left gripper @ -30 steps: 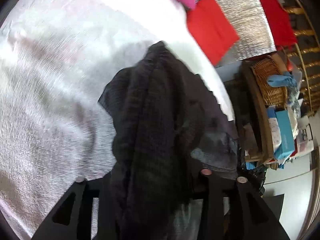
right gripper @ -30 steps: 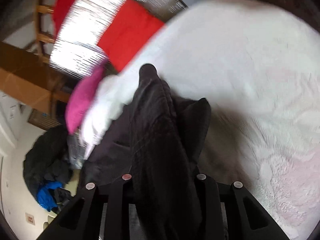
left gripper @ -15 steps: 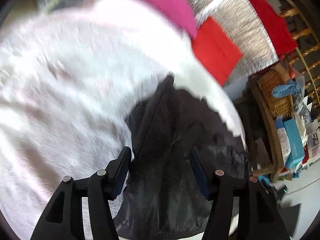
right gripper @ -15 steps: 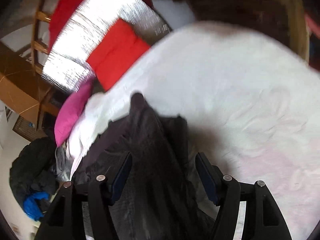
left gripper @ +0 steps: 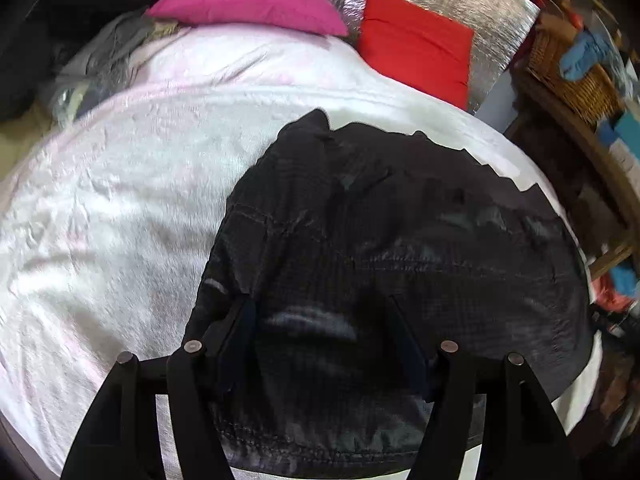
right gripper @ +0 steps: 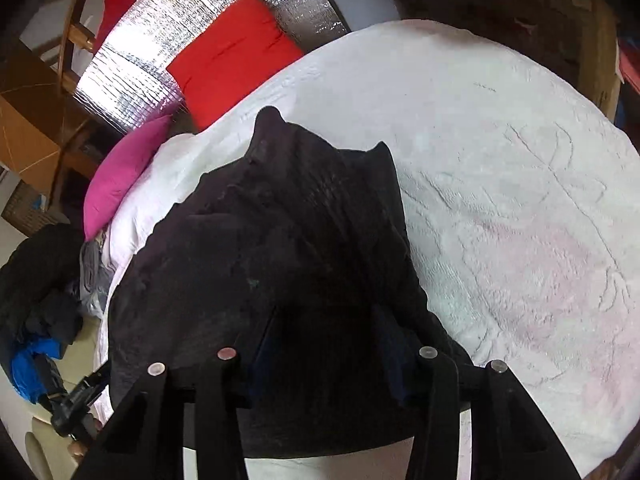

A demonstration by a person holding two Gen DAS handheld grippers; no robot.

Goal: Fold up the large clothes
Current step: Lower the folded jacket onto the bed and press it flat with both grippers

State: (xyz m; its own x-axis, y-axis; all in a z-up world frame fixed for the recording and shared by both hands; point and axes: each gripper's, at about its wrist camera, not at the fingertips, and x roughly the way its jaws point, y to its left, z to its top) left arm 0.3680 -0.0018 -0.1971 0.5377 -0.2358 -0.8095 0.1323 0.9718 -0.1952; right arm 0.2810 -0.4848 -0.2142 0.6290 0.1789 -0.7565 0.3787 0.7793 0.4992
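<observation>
Left gripper point(left gripper: 322, 316) spread wide, right gripper point(right gripper: 326, 320) likewise, dark garment point(left gripper: 400, 248) seemingly bunched, folds murky.

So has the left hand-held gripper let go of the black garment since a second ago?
Yes. The left hand-held gripper has opened, and the black garment now lies spread on the white bedspread, below the pink pillow.

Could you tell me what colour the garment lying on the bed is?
Black garment, clearest in the left wrist view.
</observation>
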